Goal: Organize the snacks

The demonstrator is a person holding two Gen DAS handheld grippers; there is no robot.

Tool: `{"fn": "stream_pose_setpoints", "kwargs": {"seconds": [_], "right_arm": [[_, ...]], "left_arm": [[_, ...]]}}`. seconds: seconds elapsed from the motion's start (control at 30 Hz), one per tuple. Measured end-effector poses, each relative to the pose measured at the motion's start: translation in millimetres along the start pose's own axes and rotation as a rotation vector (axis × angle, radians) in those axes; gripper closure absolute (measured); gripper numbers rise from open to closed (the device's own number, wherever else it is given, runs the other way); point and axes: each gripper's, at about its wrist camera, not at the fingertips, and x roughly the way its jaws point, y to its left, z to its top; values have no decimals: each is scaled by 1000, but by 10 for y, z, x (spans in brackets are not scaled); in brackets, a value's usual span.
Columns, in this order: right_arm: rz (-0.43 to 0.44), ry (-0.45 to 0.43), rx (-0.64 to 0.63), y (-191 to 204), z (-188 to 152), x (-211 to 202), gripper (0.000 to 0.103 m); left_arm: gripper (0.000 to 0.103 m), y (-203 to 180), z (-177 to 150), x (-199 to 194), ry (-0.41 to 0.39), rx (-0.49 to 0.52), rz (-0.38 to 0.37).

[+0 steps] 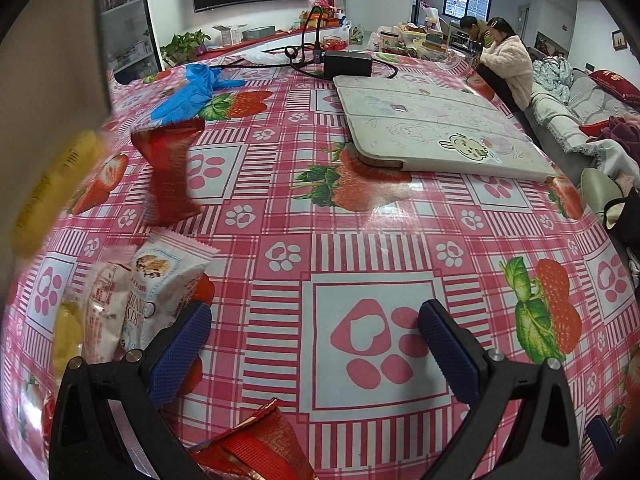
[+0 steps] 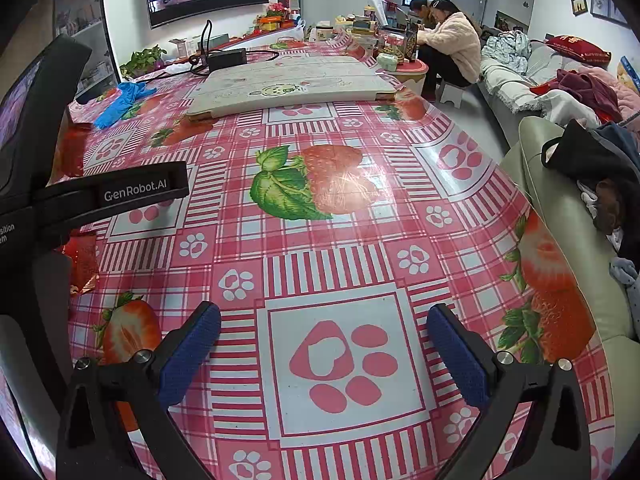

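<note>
Snack packets lie at the left of the left wrist view: a white cookie packet (image 1: 164, 280), a pale packet (image 1: 105, 308) beside it, a yellow one (image 1: 68, 332), a blurred yellow packet (image 1: 52, 188) and a red wrapper (image 1: 170, 172). Another red wrapper (image 1: 256, 448) lies under the left gripper (image 1: 316, 340), which is open with nothing between its blue pads; its left pad (image 1: 180, 356) is close to the white packet. The right gripper (image 2: 326, 350) hangs open over bare tablecloth. A red wrapper (image 2: 82, 260) shows at the left of the right wrist view, beside the black body of the left gripper tool (image 2: 100, 196).
The table wears a pink strawberry-print cloth (image 1: 360, 240). A white folded case (image 1: 432, 128), blue gloves (image 1: 192, 92), and a black power adapter (image 1: 348, 62) with cables lie at the far side. A person in a pale fleece (image 1: 506, 64) sits beyond. A sofa with clothes (image 2: 580, 184) is right.
</note>
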Motion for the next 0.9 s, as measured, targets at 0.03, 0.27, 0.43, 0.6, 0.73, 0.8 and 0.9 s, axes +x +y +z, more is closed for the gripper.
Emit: {"fn": "stream_pose_setpoints", "kwargs": {"seconds": [0.03,0.27,0.43,0.6,0.73,0.8,0.9], "right_arm": [[0,0,0,3,-4,-8,0],[0,0,0,1,-1,-1,0],[0,-1,0,3,-6,-10,0],[0,-1,0,-1,3,6,0],[1,-1,0,1,-5,-7,0],[1,-1,0,0,-3,-3,0],[0,-1,0,1,-4,-5,0]], "left_arm": [[0,3,4,4,0,0,0],[0,0,4,5,0,0,0],[0,0,3,5,0,0,0],[0,1,4,5,0,0,0],[0,3,4,4,0,0,0],[0,3,4,4,0,0,0],[0,1,4,5,0,0,0]]}}
